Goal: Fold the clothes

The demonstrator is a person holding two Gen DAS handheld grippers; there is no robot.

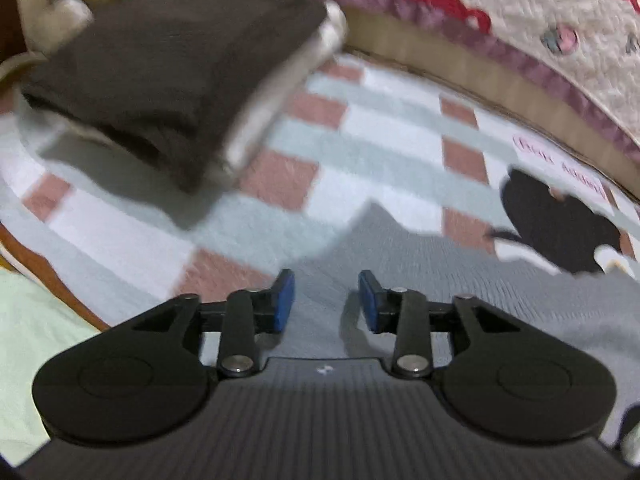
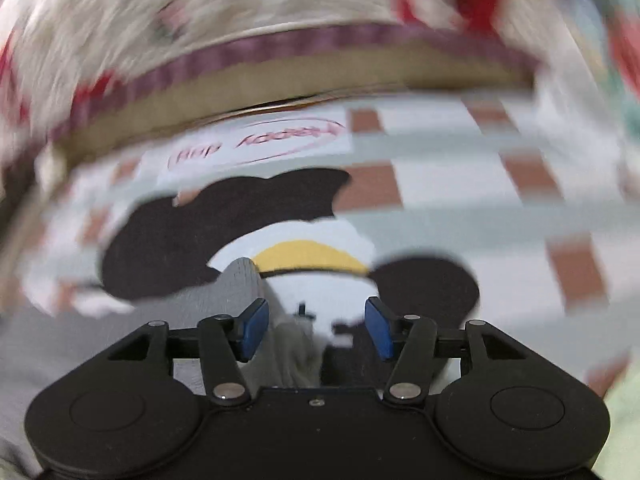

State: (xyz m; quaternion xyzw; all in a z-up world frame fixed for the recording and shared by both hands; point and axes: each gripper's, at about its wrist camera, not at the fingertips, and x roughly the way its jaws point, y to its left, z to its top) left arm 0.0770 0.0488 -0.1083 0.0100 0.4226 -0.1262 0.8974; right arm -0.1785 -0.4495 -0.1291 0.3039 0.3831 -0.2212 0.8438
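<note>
Both grippers hang with jaws apart over a grey ribbed garment on a checked blanket.

Nearest in the left wrist view, the left gripper (image 1: pixel 326 300) has blue pads parted with nothing between them, and the grey ribbed-knit garment (image 1: pixel 420 276) lies flat directly under and beyond its jaws. Only this view shows the folded dark brown cloth stack (image 1: pixel 168 80) well beyond the jaws to the left. In the right wrist view, the right gripper (image 2: pixel 316 328) has its jaws apart too; a raised grey fold runs from the left jaw, though blur hides whether it touches the pad. Ahead lies the pink, white and pale green checked blanket (image 2: pixel 460 216) with a black, white and yellow cartoon print (image 2: pixel 224 232).
</note>
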